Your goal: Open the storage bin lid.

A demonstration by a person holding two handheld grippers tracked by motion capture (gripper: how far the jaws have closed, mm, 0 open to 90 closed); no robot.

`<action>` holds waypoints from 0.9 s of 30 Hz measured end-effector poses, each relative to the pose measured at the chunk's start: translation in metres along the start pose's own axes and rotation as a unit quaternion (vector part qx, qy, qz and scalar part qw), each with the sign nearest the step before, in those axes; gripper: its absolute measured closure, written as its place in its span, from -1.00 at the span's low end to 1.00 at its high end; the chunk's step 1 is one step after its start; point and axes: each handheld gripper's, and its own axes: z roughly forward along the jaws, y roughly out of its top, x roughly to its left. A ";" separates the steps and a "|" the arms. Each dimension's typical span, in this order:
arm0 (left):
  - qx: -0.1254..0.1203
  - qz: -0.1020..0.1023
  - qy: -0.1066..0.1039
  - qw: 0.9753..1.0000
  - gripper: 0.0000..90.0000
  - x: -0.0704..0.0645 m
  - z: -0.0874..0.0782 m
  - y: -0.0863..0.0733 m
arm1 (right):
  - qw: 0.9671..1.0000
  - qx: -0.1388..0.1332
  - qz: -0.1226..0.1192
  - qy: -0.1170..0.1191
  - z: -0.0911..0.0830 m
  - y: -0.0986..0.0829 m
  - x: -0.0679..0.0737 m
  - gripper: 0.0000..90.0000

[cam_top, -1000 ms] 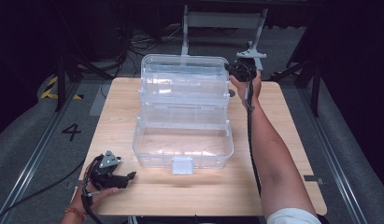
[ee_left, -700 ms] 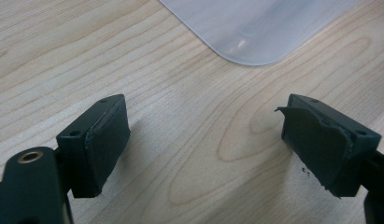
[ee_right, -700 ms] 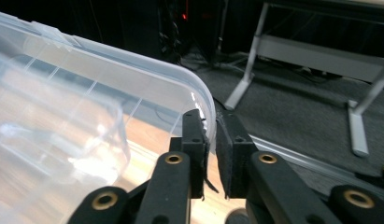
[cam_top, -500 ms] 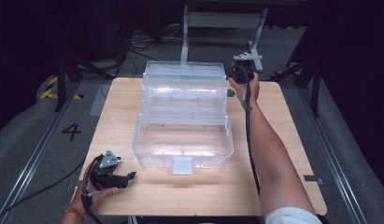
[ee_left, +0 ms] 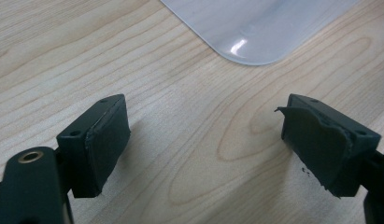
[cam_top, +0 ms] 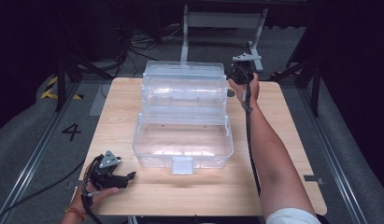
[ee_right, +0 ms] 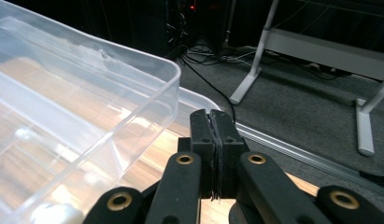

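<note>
A clear plastic box (cam_top: 182, 140) stands in the middle of the wooden table (cam_top: 292, 140), its lid (cam_top: 184, 86) raised at the back. My right gripper (cam_top: 235, 73) is at the lid's far right corner, held by a hand on an outstretched arm. In the right gripper view its jaws (ee_right: 211, 121) are shut flat together with nothing between them, and the lid's rim (ee_right: 133, 79) is just to their left. My left gripper (cam_top: 129, 179) rests low at the table's near left corner. Its jaws (ee_left: 206, 135) are wide open over bare wood, short of a corner of the box (ee_left: 259, 28).
A white metal stand (cam_top: 222, 21) and cables (cam_top: 129, 49) lie on the dark floor beyond the table. A floor rail (cam_top: 35, 149) runs along the left side. Bare wood shows in front of the box and to its right.
My right gripper has come down and slightly left beside the lid's corner, and the lid's top edge sits lower than a second ago. The left gripper has stayed put.
</note>
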 end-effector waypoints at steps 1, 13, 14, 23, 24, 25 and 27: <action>0.000 -0.001 -0.002 1.000 -0.65 0.000 0.000 0.000 | 1.000 0.000 -0.001 0.001 0.000 0.000 0.001 0.99; 0.003 0.000 -0.001 1.000 -0.65 0.000 -0.001 0.000 | 1.000 0.001 -0.015 0.003 -0.005 0.002 0.003 0.99; 0.003 0.000 -0.003 1.000 -0.65 0.000 0.000 0.000 | 1.000 0.000 -0.017 0.002 -0.006 0.002 0.002 0.99; 0.004 0.001 -0.004 1.000 -0.65 0.000 0.000 0.000 | 0.999 -0.002 -0.035 0.004 -0.019 0.005 0.001 0.99; 0.004 0.001 -0.004 1.000 -0.65 0.000 0.000 0.000 | 0.999 -0.001 -0.037 0.003 -0.021 0.005 0.001 0.99; 0.004 0.001 -0.004 1.000 -0.65 0.000 0.000 0.000 | 0.999 -0.001 -0.037 0.004 -0.022 0.004 0.001 0.98; 0.004 0.001 -0.003 1.000 -0.65 0.000 0.000 0.000 | 0.999 -0.005 -0.036 0.006 -0.026 0.004 -0.001 0.97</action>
